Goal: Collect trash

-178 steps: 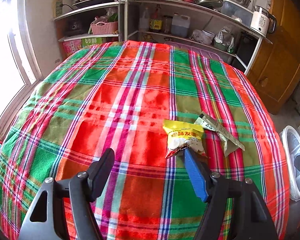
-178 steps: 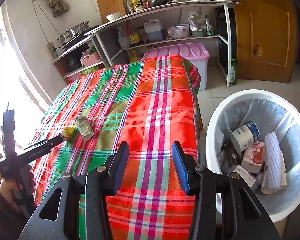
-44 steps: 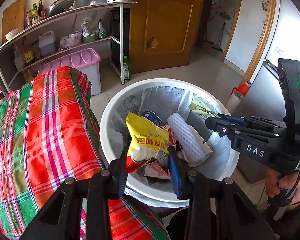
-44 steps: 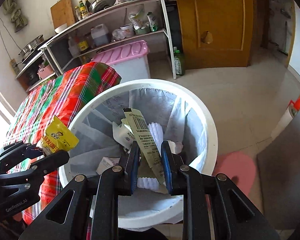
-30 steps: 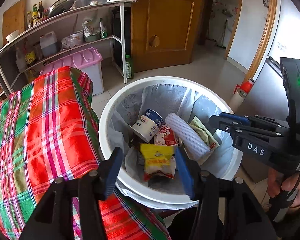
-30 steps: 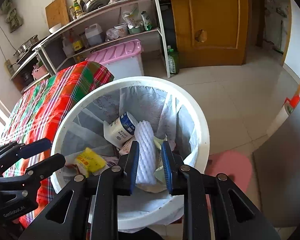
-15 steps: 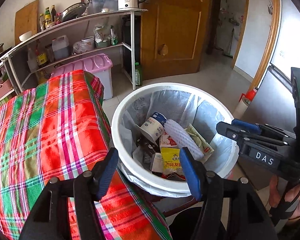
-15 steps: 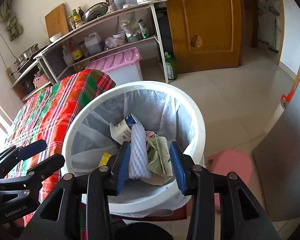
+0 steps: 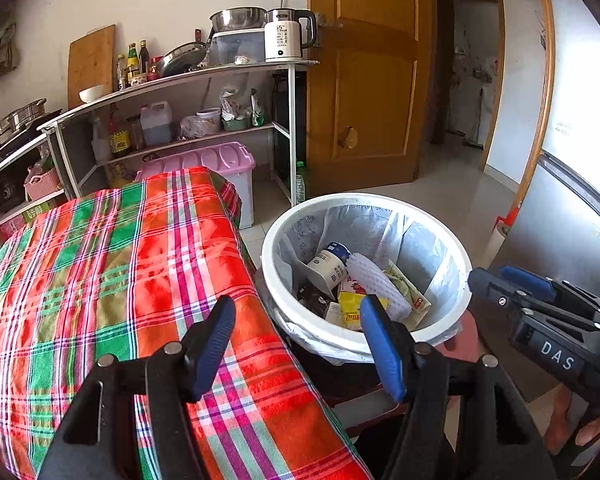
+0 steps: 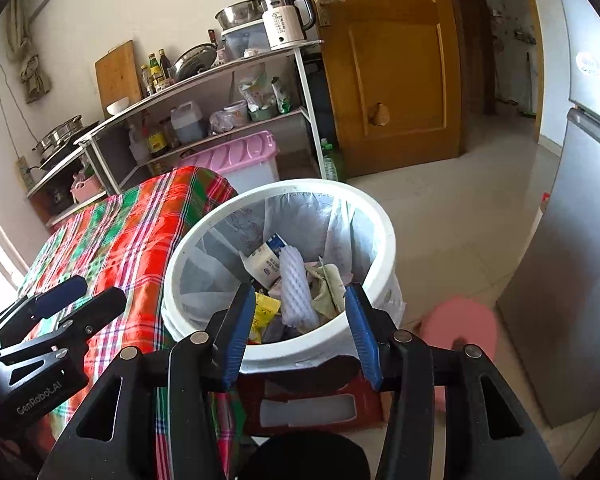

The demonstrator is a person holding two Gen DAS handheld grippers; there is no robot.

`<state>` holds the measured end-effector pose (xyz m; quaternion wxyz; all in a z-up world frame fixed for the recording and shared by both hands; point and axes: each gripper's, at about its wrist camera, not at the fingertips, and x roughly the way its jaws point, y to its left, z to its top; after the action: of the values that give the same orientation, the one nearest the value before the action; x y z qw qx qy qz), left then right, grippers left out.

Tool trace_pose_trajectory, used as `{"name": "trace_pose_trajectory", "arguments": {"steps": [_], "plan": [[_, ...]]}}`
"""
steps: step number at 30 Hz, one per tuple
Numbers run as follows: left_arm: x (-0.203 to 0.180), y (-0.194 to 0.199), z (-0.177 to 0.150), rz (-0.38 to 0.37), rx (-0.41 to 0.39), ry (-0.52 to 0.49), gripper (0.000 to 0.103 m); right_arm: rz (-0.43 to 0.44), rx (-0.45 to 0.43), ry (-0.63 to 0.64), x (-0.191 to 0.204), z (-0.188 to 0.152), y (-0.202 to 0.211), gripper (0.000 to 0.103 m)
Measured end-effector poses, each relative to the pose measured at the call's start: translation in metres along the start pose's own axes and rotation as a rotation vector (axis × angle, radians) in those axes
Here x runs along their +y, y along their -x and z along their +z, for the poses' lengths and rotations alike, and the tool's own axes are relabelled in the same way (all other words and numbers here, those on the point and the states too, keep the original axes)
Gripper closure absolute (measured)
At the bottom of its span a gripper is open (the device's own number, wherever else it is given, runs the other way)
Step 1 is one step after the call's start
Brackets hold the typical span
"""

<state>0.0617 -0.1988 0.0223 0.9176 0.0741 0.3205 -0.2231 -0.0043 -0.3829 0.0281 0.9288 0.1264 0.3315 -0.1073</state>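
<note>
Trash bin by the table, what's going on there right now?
A person holds a two-finger tool in each hand beside the white bin. Both the left tool and the right tool are open and empty; the right's jaws have just been opening. The yellow snack bag and green wrapper lie inside the bin. The plaid tablecloth shows no litter.

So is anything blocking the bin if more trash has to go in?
Nothing visible is. The white bin stands open-topped with no lid, right beside the checked tablecloth. Both tongs, left and right, hang open and empty near it. The yellow wrapper already lies inside.
</note>
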Motion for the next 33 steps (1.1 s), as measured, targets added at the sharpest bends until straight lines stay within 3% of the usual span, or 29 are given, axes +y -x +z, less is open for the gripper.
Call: {"name": "trace_pose_trajectory", "arguments": {"steps": [10, 18, 33], "plan": [[0.0, 0.031, -0.016, 0.01, -0.046, 0.044, 0.036, -0.083, -0.12, 0.042, 0.019, -0.029, 0.047, 0.055], [-0.009, 0.046, -0.027, 0.046, -0.085, 0.009, 0.035, -0.058, -0.125, 0.029, 0.028, -0.045, 0.059, 0.055], [-0.006, 0.045, -0.03, 0.036, -0.067, 0.027, 0.035, -0.06, -0.145, 0.021, 0.026, -0.046, 0.065, 0.055]]}}
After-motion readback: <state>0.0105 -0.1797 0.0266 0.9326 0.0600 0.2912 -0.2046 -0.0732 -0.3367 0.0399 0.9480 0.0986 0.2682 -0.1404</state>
